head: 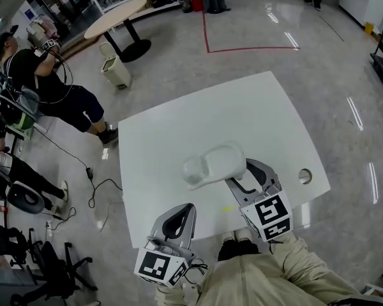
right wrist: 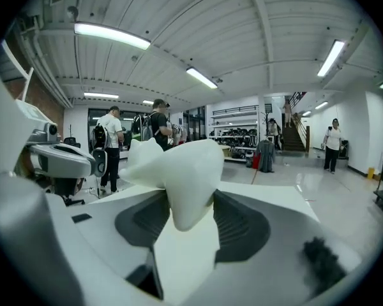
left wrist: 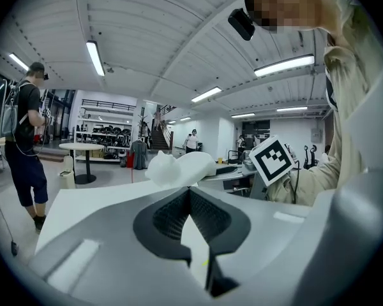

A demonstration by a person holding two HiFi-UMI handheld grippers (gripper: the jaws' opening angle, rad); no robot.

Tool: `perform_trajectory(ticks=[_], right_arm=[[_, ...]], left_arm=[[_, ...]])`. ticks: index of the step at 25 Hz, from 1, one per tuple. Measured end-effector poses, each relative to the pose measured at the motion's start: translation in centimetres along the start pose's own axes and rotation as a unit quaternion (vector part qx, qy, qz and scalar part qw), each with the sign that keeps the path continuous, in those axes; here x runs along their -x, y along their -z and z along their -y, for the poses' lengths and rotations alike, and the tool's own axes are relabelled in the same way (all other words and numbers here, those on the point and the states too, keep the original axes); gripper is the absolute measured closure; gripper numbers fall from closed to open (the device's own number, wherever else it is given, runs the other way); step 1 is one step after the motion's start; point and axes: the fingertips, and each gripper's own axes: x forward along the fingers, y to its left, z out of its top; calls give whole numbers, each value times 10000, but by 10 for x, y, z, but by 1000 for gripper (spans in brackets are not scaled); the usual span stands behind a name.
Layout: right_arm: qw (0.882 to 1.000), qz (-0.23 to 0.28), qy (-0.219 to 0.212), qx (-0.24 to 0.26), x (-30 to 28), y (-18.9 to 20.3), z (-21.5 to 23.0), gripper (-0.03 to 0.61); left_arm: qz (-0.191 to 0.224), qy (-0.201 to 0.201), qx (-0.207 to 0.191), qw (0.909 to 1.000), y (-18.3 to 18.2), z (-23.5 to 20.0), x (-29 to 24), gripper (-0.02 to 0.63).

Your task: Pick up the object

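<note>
A smooth white moulded object lies on the white table, a little in front of its middle. My right gripper reaches it from the near right. In the right gripper view the object's rounded end fills the gap between the dark pads, and both press on it. My left gripper rests near the table's front edge, shut and holding nothing, short of the object. Its view shows the jaw tips meeting, with the object ahead.
A round cable hole is near the table's right edge. On the floor to the left are a person, a bin, cables and chairs. A round table stands further back.
</note>
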Motion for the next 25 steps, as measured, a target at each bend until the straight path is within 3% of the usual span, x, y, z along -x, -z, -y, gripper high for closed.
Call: perform_trajectory(ticks=[16, 25], right_arm=[[9957, 908, -139, 96, 87, -43, -12, 356], [9933, 1147, 25, 155, 138, -47, -59, 356]], left_arm=[[297, -40, -202, 9993, -8, 46, 35, 609], [477, -7, -275, 9985, -2, 70, 96, 609]])
